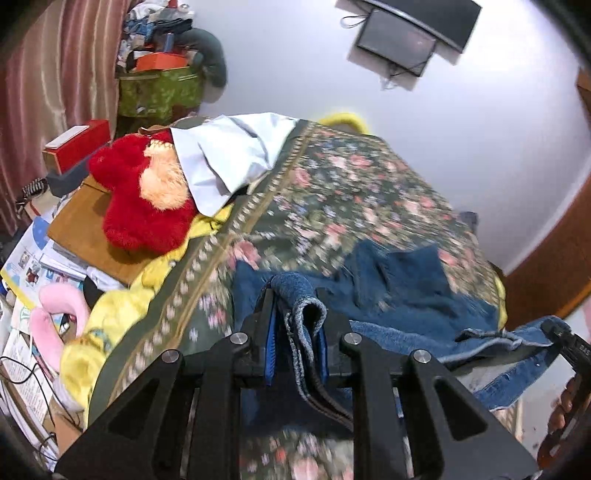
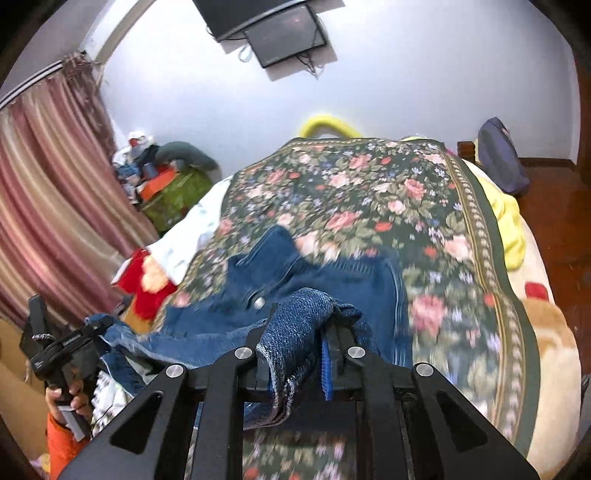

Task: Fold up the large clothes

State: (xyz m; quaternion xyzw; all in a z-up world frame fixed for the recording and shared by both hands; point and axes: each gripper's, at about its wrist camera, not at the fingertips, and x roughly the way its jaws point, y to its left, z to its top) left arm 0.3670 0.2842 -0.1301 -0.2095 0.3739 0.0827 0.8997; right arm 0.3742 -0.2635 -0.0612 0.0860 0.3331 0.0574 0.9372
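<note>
The left claw (image 1: 297, 328) pinches one edge of the blue denim jacket (image 1: 399, 291). The right claw (image 2: 297, 343) pinches another edge. The jacket lies ahead of both, on the flowery bed cover (image 2: 369, 184).

Two tools (image 1: 297, 325) (image 2: 301, 332), one denim garment (image 1: 399, 291).

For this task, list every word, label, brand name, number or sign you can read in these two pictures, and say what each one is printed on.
No text can be read in either view.
Papers and booklets beside the bed: printed, but too small and blurred to read.
Red box: no legible print.
Wall screen: dark, nothing shown.
Denim garment, held by the left gripper and right gripper: no label visible.
</note>
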